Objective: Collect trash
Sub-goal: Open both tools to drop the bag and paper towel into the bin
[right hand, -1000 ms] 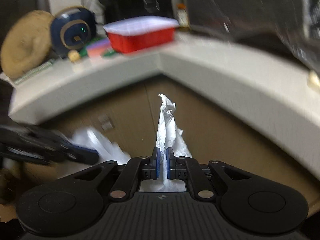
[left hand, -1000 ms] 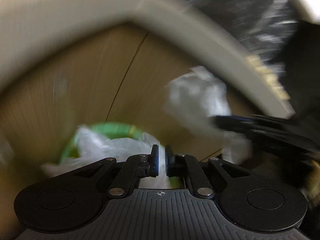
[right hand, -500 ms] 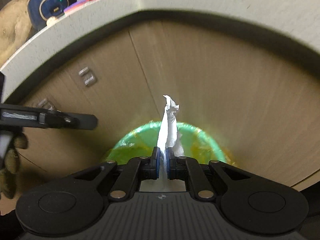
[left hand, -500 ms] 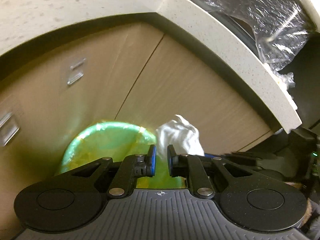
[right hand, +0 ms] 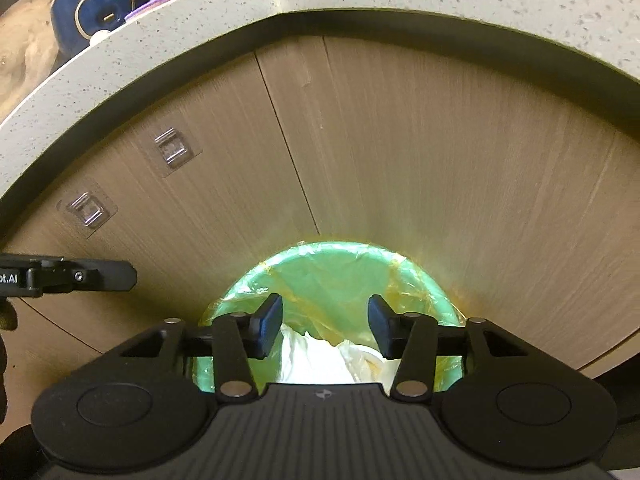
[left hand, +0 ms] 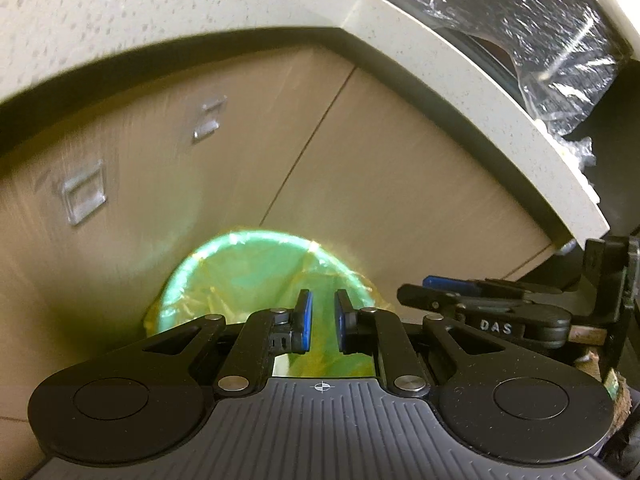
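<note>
In the left wrist view, the left gripper (left hand: pixel 321 322) is seen with its jaws a narrow gap apart and nothing held between them. One green bin (left hand: pixel 224 276), lined with a yellowish bag, lies just beyond and below the fingertips, against two wooden cabinet doors (left hand: pixel 400 184) under one speckled countertop (left hand: pixel 200 8). The right gripper (left hand: pixel 436 290) reaches in from the right. In the right wrist view, the right gripper (right hand: pixel 324 330) is seen with its jaws having just been opening; they stand wide apart and grip nothing. The crumpled white tissue (right hand: pixel 310 358) lies in the bin (right hand: pixel 332 268) directly below the gap, beside one paler wad. Two clear adhesive hooks (right hand: pixel 173 151) are seen up and to the left.
</note>
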